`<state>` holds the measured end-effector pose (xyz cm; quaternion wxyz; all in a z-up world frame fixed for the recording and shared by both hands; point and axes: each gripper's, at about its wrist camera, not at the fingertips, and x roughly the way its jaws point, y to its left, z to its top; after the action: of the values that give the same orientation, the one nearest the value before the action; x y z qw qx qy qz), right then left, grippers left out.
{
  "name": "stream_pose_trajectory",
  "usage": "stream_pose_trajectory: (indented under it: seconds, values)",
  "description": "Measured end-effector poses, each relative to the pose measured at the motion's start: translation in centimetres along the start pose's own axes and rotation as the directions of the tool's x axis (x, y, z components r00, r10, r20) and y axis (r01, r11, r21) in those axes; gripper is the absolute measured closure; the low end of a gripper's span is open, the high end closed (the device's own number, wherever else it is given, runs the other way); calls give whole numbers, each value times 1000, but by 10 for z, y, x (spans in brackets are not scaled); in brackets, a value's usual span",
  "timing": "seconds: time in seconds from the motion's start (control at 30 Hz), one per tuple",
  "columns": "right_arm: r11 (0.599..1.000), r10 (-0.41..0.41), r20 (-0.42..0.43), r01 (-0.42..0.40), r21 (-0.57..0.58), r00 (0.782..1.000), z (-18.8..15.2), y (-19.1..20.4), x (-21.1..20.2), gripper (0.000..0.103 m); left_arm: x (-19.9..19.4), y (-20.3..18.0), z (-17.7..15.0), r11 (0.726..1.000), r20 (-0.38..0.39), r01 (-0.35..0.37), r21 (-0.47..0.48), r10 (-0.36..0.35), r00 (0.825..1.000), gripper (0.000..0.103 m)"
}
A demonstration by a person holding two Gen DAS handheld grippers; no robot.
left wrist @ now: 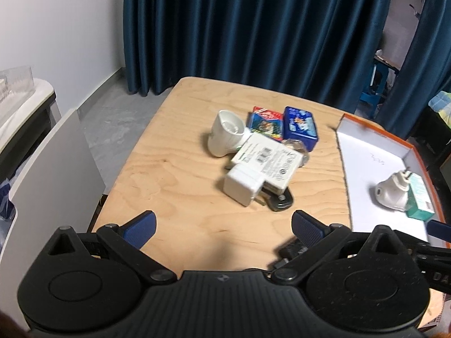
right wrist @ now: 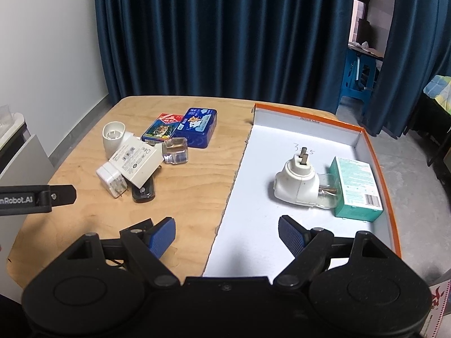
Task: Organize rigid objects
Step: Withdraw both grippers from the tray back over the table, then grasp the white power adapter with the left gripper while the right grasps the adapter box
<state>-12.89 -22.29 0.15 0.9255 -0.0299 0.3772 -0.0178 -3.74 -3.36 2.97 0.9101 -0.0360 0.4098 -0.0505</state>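
- Both our left gripper point(left wrist: 224, 224) and right gripper point(right wrist: 227, 229) hover with jaws spread, holding nothing.
- Next pick, we judge: the white charger point(right wrist: 112, 181) at the pile's near edge on the desk point(right wrist: 183, 197); close on its flat sides, lift straight.
- It lies under a white labelled box point(right wrist: 135, 164), so expect shifting.
- Target tray point(right wrist: 377, 163) already holds a plug-in vaporizer point(right wrist: 298, 183) touching a teal box point(right wrist: 358, 188).

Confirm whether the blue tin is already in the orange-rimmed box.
No, the blue tin lies on the wooden table, left of the box.

Table point(right wrist: 183, 197) (wooden) bears tray point(right wrist: 377, 169), clutter.
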Motion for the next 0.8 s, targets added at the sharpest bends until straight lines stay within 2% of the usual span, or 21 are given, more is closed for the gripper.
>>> stream_pose_trajectory:
  seconds: [0.1, 0.37, 0.5, 0.63, 0.73, 0.8]
  values:
    - [1000, 2, -7, -2, -1, 1000, -1, 0, 6, 9, 15, 3, 0, 1000, 8, 12, 27, -12, 1000, 0]
    - [1000, 8, -21, -7, 8, 1000, 0, -5, 20, 9, 57, 3, 3, 982, 68, 43, 184, -56, 996, 0]
    - [1000, 1, -29, 0, 19, 1000, 2, -9, 29, 9, 79, 8, 5, 976, 38, 91, 199, -100, 994, 0]
    - [1000, 5, -34, -4, 26, 999, 5, -11, 37, 9, 88, 10, 7, 973, 58, 125, 196, -139, 989, 1]
    - [1000, 1, -40, 0, 28, 999, 7, -11, 43, 9, 94, 8, 11, 965, 67, 139, 222, -157, 985, 7]
    - [1000, 1, -44, 0, 31, 999, 7, -11, 46, 9, 96, 12, 13, 963, 83, 169, 210, -190, 978, 26]
